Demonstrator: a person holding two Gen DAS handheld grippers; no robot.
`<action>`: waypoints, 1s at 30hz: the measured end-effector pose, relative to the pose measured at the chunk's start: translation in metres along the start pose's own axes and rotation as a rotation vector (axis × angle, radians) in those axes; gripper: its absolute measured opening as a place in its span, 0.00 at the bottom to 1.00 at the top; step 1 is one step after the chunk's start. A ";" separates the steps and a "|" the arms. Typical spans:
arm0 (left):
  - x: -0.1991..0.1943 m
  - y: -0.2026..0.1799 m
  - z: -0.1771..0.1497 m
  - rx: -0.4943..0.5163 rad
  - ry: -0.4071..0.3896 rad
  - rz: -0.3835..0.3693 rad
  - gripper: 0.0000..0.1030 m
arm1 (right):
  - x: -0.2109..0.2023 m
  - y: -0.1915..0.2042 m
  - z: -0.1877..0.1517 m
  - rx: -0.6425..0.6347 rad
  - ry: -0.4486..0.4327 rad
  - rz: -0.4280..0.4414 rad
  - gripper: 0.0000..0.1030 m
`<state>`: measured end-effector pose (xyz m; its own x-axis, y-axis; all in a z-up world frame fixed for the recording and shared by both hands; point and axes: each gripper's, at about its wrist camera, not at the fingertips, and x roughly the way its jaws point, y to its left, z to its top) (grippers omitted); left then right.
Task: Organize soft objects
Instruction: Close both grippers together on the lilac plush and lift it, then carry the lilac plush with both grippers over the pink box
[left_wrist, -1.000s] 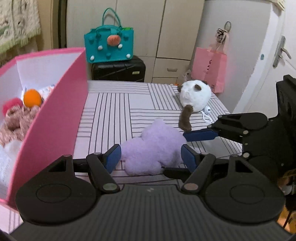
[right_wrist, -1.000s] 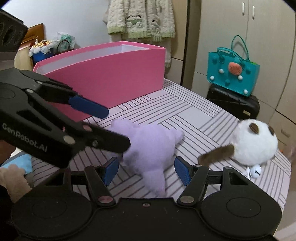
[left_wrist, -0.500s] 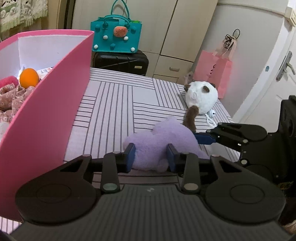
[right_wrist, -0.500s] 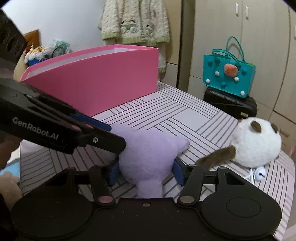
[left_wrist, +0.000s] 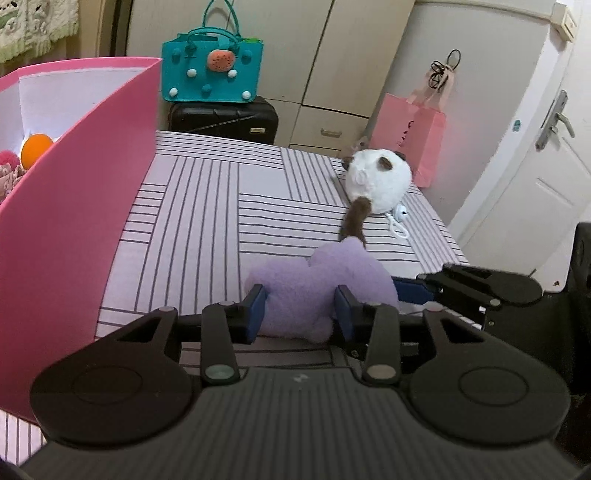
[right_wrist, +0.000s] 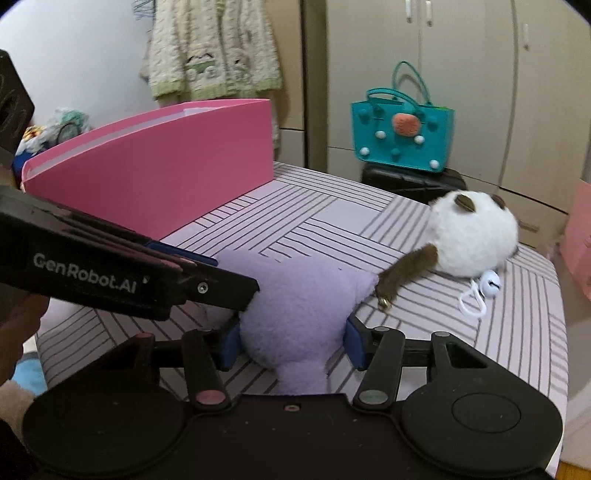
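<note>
Both pairs of fingers have just been closing: my left gripper and right gripper now squeeze the purple plush that lay loose between them earlier, on the striped worktop, pink box at nine o'clock.

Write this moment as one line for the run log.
left gripper: shut on purple plush toy | right gripper: shut on same toy | toy: on striped table
</note>
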<state>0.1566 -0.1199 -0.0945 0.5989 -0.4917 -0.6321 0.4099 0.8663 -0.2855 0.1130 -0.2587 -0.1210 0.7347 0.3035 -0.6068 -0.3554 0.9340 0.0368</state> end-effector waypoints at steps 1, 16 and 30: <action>-0.003 0.000 -0.001 0.001 -0.006 -0.008 0.38 | -0.002 0.000 -0.001 0.023 -0.003 -0.003 0.58; -0.050 -0.016 -0.009 0.075 -0.063 -0.110 0.38 | -0.051 0.017 -0.008 0.124 -0.052 -0.041 0.58; -0.106 -0.018 -0.010 0.198 -0.038 -0.142 0.38 | -0.090 0.055 0.010 0.075 -0.021 -0.044 0.58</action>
<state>0.0786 -0.0825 -0.0293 0.5497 -0.6135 -0.5669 0.6164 0.7560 -0.2204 0.0332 -0.2329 -0.0559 0.7606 0.2648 -0.5927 -0.2788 0.9578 0.0702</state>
